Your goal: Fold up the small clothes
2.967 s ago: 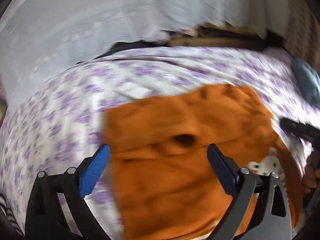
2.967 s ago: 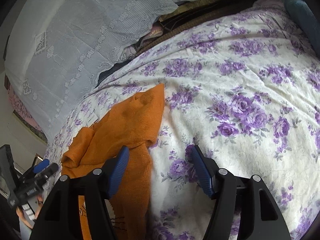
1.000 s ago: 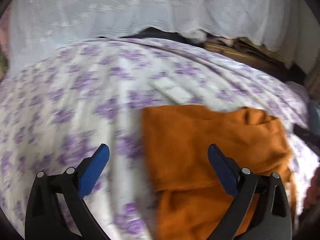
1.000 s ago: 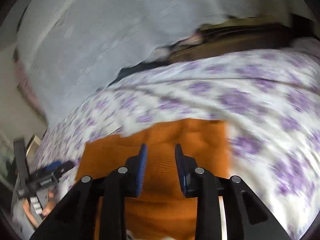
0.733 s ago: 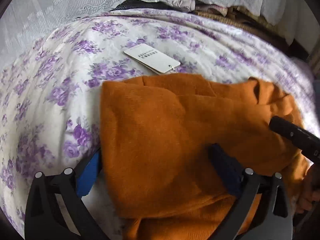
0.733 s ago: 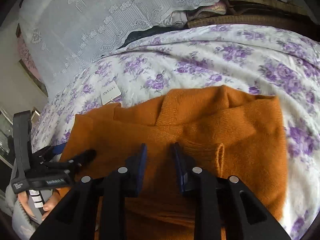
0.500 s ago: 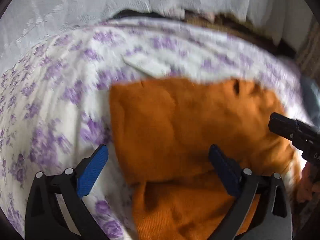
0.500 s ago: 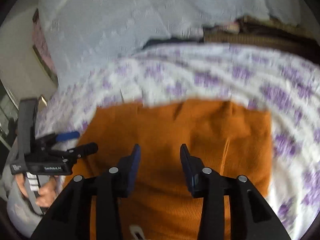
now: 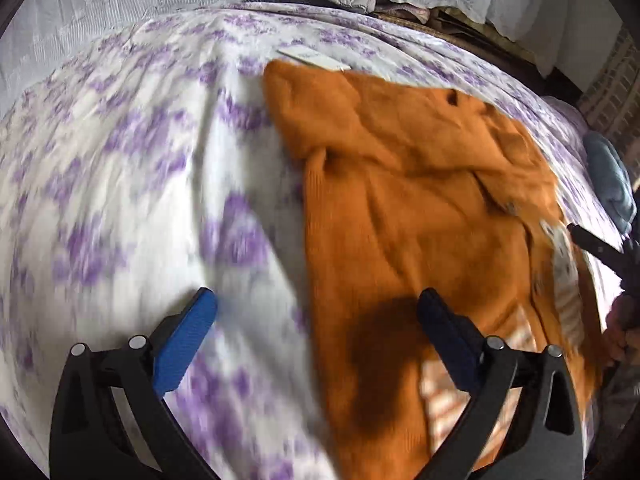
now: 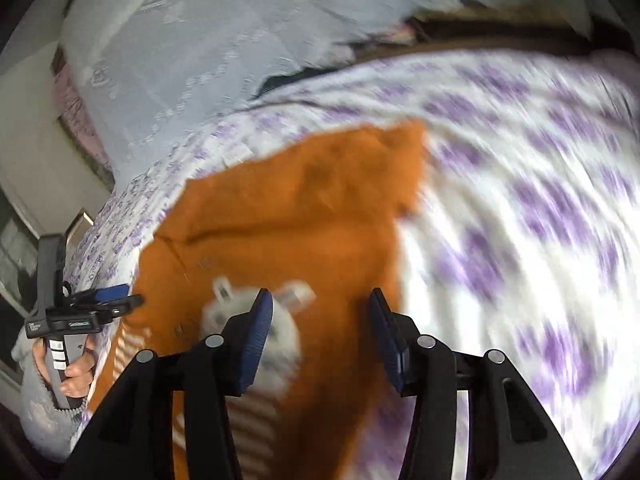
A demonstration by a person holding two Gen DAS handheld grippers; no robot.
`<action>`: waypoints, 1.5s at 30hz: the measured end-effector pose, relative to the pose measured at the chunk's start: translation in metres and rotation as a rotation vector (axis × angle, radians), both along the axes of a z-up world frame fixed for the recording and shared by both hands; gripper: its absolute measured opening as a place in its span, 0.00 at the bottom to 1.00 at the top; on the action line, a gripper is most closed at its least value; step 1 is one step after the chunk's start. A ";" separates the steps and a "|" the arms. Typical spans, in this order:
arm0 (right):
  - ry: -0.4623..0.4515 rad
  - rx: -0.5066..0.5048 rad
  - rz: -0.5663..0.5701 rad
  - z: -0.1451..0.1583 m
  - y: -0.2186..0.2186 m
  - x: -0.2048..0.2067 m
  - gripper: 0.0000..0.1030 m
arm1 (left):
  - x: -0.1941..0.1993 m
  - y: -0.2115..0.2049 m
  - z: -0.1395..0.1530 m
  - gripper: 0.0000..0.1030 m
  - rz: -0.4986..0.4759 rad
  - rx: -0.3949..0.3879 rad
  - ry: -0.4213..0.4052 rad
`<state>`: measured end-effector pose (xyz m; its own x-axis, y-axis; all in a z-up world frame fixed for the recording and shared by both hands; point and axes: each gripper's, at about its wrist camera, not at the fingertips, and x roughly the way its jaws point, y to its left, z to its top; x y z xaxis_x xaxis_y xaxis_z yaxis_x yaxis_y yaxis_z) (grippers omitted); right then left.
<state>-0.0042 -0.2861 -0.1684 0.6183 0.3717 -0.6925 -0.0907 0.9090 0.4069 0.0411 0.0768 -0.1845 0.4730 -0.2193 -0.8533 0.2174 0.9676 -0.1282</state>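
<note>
Both grippers have dropped back toward the near hem since a second ago; the top of the orange sweater (image 9: 400, 200) now lies folded down over its body on the floral bedspread (image 9: 120, 160). Left gripper (image 9: 316, 328) jaws wide, empty, straddling the sweater's left edge. Right gripper (image 10: 320, 336) jaws opening, nothing pinched, over the white print. Next fold, I'd say: pinch both hem corners evenly, lift level, keep edges aligned. Paper tag (image 9: 312, 58) lies beside the far corner.
</note>
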 end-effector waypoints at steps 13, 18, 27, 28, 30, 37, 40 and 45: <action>0.036 0.216 0.026 -0.017 -0.019 -0.047 0.49 | -0.069 -0.002 -0.003 0.95 -0.143 -0.210 0.061; 0.049 0.224 0.091 -0.018 -0.004 -0.056 0.49 | -0.090 -0.005 -0.004 0.95 -0.180 -0.312 0.087; 0.068 0.326 0.163 -0.019 0.003 -0.073 0.48 | -0.112 -0.009 -0.006 0.95 -0.213 -0.427 0.116; 0.069 0.327 0.165 -0.019 0.004 -0.072 0.47 | -0.110 -0.011 -0.007 0.92 -0.214 -0.430 0.118; 0.081 0.333 0.155 -0.021 0.004 -0.068 0.38 | -0.104 -0.013 -0.008 0.84 -0.207 -0.429 0.124; 0.103 0.364 0.138 -0.026 0.000 -0.070 0.16 | -0.100 -0.011 -0.011 0.49 -0.188 -0.419 0.130; 0.108 0.323 0.177 -0.026 0.010 -0.073 0.16 | -0.105 -0.020 -0.009 0.48 -0.202 -0.348 0.102; 0.071 0.313 0.165 -0.021 0.010 -0.078 0.06 | -0.103 -0.017 -0.009 0.14 -0.177 -0.326 0.081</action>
<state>-0.0818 -0.2758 -0.1898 0.4862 0.6637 -0.5685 -0.1876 0.7146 0.6739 -0.0624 0.0596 -0.1933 0.3373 -0.5579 -0.7583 0.3540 0.8215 -0.4470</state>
